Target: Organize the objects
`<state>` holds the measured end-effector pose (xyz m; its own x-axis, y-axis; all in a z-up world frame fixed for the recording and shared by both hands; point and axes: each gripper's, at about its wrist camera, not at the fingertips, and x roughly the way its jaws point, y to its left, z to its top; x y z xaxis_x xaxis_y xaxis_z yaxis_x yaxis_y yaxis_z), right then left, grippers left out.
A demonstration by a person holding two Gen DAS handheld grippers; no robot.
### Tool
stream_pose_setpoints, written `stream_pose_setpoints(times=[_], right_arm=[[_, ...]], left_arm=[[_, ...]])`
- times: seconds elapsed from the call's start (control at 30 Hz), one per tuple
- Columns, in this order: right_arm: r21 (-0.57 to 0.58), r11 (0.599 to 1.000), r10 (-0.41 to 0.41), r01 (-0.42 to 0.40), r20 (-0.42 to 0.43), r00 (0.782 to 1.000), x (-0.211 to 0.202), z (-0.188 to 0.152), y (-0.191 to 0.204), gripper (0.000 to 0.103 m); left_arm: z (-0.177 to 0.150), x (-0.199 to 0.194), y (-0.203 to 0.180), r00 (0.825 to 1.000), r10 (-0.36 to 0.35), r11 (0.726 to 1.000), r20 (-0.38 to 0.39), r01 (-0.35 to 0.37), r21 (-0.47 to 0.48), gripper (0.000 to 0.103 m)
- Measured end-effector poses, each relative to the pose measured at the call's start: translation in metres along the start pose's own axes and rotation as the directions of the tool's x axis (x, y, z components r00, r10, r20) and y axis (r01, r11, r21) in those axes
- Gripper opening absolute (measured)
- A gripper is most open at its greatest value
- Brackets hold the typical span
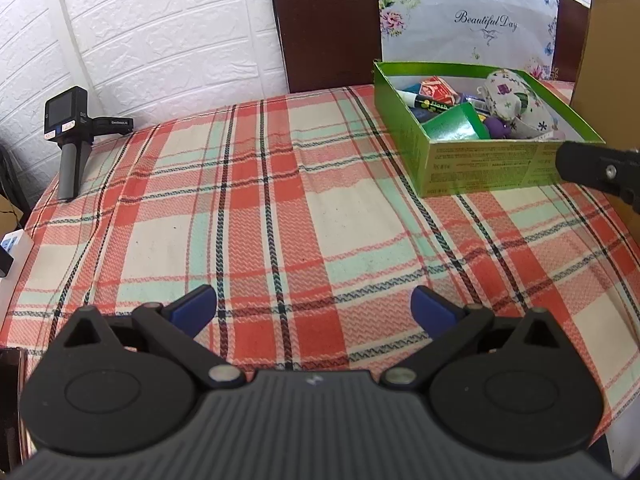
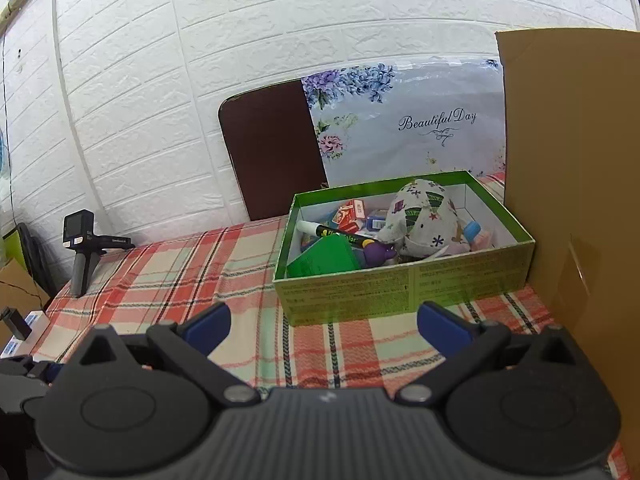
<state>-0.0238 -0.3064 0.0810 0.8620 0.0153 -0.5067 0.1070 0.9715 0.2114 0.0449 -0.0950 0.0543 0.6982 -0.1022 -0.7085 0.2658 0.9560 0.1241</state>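
Note:
A green cardboard box [image 1: 492, 164] [image 2: 400, 286] stands on the plaid tablecloth at the far right. It holds a flowered cloth pouch [image 1: 514, 98] [image 2: 422, 216], a black marker [image 2: 340, 234], red card packs [image 1: 434, 86] [image 2: 352, 212], a small green box [image 1: 452, 122] [image 2: 324, 258] and a purple toy [image 2: 378, 250]. My left gripper [image 1: 314, 310] is open and empty over bare cloth, left of the box. My right gripper [image 2: 324, 326] is open and empty just in front of the box; part of it shows in the left wrist view [image 1: 600, 168].
A small camera on a grip stand [image 1: 70, 140] [image 2: 84, 248] stands at the table's far left edge. A brown board [image 1: 324, 24] and a flowered sheet [image 2: 408, 132] lean on the white brick wall. A tall cardboard panel [image 2: 576, 200] stands close on the right.

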Motion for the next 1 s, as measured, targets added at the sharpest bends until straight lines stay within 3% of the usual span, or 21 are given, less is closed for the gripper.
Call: stream_pose_setpoints(times=[1.0], right_arm=[[0.009, 1.0, 0.002, -0.002, -0.015, 1.0, 0.0029, 0.001, -0.0058, 0.103]], left_arm=[[-0.0004, -0.0019, -0.0047, 1.0, -0.016, 1.0, -0.013, 0.016, -0.003, 0.103]])
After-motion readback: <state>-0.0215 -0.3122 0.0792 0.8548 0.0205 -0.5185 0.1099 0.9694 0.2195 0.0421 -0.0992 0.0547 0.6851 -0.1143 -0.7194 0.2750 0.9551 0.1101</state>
